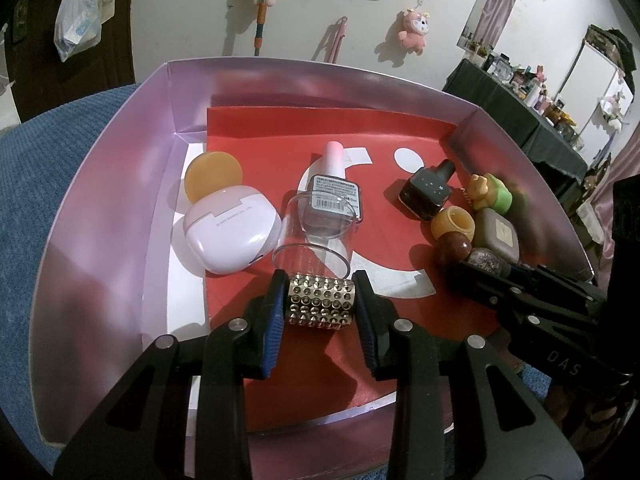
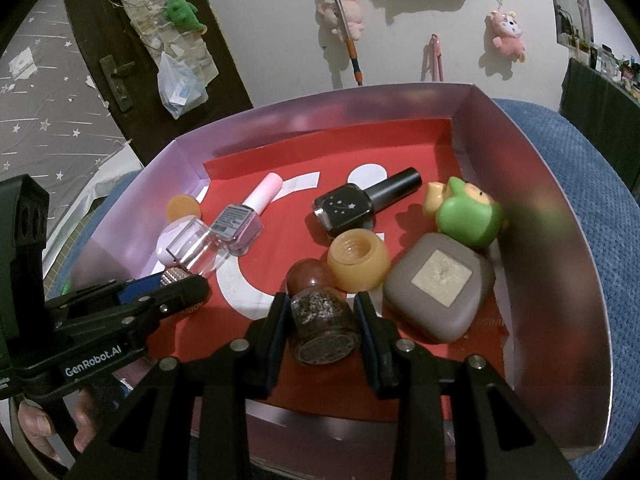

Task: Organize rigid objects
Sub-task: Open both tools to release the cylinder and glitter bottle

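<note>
gold-studded cylinder point(image 1: 319, 300) with clear end, clamped by left gripper point(image 1: 320, 296).

Glossy lilac plastic earbud case point(image 1: 230, 232), clear plastic cap point(image 1: 316, 236), studded metal cylinder point(image 1: 320, 300), matt grey case point(image 2: 438, 284), shiny cardboard box point(image 1: 120, 184), nubby blue cloth point(image 1: 52, 168).

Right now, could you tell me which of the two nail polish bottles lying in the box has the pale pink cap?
The clear-bodied bottle nearer the white earbud case; the other bottle is black with star marks and a black cap.
</note>
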The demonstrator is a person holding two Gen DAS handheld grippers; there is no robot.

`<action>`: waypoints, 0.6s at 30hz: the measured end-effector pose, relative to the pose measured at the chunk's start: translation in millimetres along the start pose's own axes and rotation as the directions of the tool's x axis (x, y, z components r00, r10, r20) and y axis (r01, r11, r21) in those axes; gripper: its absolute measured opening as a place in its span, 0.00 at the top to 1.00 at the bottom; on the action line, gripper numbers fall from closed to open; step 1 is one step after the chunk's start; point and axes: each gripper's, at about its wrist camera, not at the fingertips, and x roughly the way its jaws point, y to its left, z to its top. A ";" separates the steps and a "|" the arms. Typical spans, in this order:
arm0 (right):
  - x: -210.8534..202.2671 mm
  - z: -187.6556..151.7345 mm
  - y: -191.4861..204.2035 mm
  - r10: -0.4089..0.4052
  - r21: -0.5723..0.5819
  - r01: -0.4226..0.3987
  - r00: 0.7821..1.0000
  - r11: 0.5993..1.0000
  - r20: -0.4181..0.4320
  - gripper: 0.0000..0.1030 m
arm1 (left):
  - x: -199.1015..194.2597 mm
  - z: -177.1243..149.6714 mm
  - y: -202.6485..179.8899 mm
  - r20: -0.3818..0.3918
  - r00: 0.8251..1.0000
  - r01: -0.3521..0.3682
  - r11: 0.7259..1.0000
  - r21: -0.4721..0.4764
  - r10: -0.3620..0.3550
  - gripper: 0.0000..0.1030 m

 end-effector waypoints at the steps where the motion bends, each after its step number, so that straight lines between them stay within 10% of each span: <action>1: -0.1 0.1 -0.1 0.000 0.002 0.000 1.000 1.000 0.000 0.65 | 0.3 0.1 -0.2 0.000 1.000 -0.002 1.000 0.001 0.002 0.70; 18: -4.3 -0.2 -2.1 -0.004 0.006 0.003 1.000 1.000 0.006 0.65 | -2.6 -2.1 -1.5 -0.004 1.000 -0.031 0.999 0.009 0.031 0.70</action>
